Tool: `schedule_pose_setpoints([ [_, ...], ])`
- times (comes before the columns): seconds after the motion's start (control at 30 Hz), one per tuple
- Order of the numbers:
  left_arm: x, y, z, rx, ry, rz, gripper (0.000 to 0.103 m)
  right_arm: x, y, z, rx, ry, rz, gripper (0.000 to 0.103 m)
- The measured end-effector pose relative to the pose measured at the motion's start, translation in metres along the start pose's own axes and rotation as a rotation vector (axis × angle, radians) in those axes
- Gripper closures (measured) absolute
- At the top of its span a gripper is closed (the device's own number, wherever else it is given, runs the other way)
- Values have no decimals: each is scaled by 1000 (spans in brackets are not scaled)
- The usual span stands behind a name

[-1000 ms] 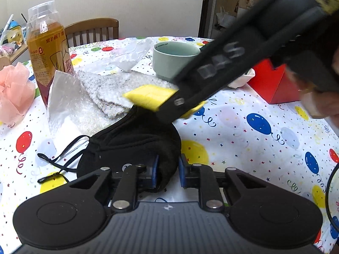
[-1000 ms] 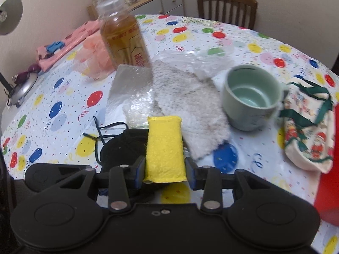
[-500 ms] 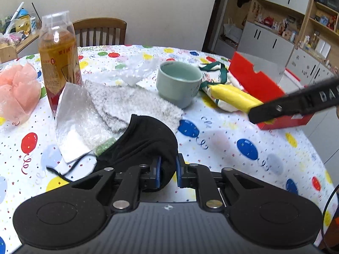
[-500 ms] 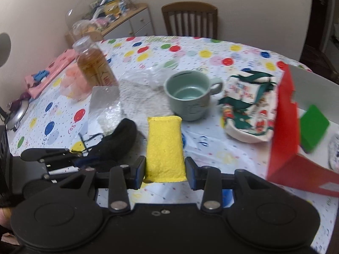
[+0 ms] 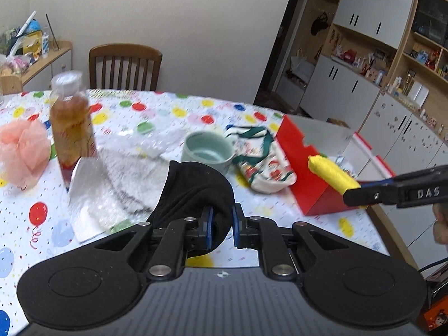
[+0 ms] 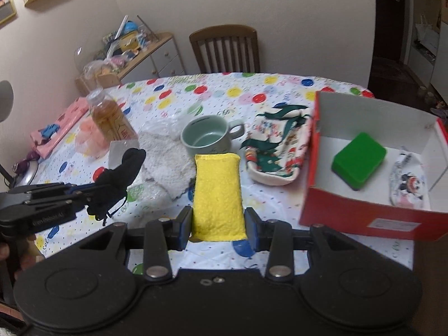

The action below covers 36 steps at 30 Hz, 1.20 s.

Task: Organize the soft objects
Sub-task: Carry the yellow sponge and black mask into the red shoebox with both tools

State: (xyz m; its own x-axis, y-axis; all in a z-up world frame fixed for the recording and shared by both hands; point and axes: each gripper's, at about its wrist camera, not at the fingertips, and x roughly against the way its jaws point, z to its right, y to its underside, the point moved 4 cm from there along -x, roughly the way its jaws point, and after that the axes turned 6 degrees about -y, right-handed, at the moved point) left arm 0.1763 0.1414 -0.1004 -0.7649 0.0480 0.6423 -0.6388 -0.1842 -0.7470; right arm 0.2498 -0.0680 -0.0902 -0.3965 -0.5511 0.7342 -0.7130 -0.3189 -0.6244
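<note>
Left tongs (image 5: 222, 222) grip black cloth (image 5: 196, 193); right tongs (image 6: 218, 227) grip yellow sponge (image 6: 217, 193), seemingly short of the box rim (image 6: 310, 151).

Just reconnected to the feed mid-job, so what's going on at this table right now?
A person is sorting soft things with two handheld grippers. The right gripper is shut on a yellow sponge, held above the table near the open red box, which already contains a green sponge and a printed cloth item. The left gripper is shut on a black face mask, lifted off the table. A fluffy grey cloth, Christmas pouch and pink mesh puff remain out.
</note>
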Motion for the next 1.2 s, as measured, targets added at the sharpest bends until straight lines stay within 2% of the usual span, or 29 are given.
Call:
schedule_pose_setpoints([
  [0.3,1,-31,55,-50,50,30,90,33,-5,36,-19,27,50,64],
  [0.73,-28,-80,153,-128,160,66,90,62,-14,107,-40,95,91,64],
  [1.07,-71,-114,210,-133,236,33,90,74,-17,165,-79,143,107,64],
  [1.2,-91,-121,228,-125,260,-3,90,74,-20,185,-94,171,115,64],
])
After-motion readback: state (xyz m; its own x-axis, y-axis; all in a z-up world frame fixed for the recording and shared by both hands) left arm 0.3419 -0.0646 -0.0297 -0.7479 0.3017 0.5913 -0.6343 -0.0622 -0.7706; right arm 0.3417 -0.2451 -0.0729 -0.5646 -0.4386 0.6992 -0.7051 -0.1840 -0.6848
